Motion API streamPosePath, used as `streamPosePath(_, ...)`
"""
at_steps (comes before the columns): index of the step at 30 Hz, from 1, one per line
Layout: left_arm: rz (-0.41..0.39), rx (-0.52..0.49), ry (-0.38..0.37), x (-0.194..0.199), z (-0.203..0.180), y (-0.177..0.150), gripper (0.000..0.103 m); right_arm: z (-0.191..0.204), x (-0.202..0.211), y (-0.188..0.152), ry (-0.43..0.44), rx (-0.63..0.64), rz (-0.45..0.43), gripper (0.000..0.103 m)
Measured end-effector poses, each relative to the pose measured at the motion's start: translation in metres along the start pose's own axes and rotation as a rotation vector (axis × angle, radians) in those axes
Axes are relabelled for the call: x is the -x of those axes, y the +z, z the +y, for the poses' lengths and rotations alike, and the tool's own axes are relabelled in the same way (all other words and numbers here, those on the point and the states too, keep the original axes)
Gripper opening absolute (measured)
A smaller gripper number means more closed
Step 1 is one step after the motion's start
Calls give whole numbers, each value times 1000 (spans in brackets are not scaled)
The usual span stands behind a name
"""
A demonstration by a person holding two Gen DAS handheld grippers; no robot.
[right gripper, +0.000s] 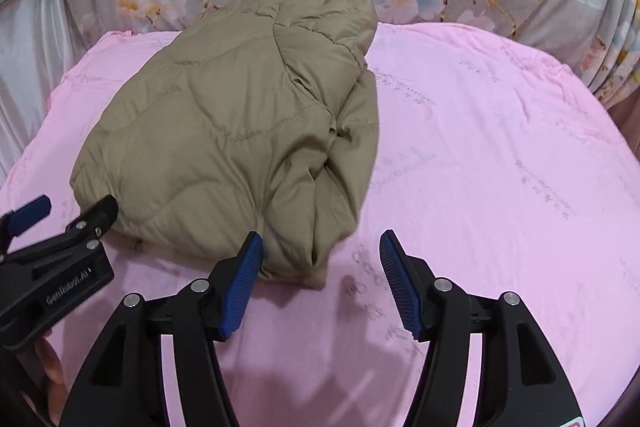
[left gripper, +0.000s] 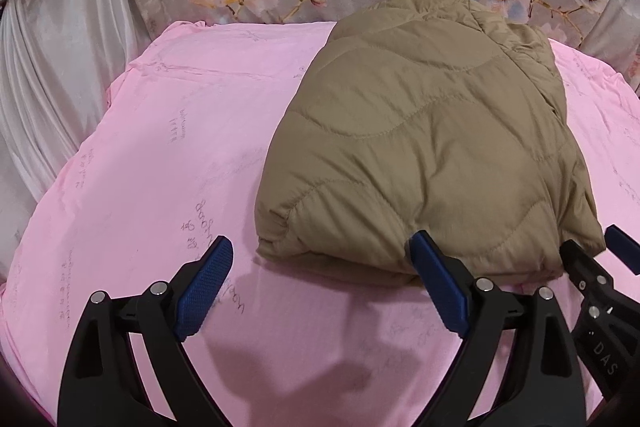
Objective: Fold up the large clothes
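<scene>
Both tongs fill the bottom of their views, spread and pinching nothing: the left gripper (left gripper: 322, 281) just short of the near edge of the khaki quilted jacket (left gripper: 424, 143), the right gripper (right gripper: 320, 283) at its lower right corner. That jacket lies as a puffy folded bundle on the pink sheet (left gripper: 160, 147), centre-right in the left view, centre-left in the right. Folding looks nearly finished. Next, I judge, comes either a last tidy or backing away.

"GenRobot.AI" on left tongs (right gripper: 60, 223); "DAS" on right tongs (left gripper: 596, 259).
</scene>
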State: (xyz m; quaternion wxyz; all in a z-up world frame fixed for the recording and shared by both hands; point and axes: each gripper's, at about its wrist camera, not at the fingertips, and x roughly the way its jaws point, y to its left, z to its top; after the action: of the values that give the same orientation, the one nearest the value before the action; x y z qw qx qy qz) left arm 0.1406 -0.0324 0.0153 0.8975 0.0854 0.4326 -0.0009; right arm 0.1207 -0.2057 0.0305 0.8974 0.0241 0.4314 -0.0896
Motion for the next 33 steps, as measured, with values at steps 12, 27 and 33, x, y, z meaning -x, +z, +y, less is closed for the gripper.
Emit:
streamPosePath(12, 0, -5, 17, 15, -15, -49, 93, -9, 22, -58, -36, 5, -4, 86)
streamPosePath(27, -25, -43, 38, 22, -25, -62, 97, -13, 25, -68, -7, -22, -13, 86)
streamPosePath(33, -23, -28, 39, 22, -23, -63, 97, -12, 26, -68, -8, -15, -19, 86)
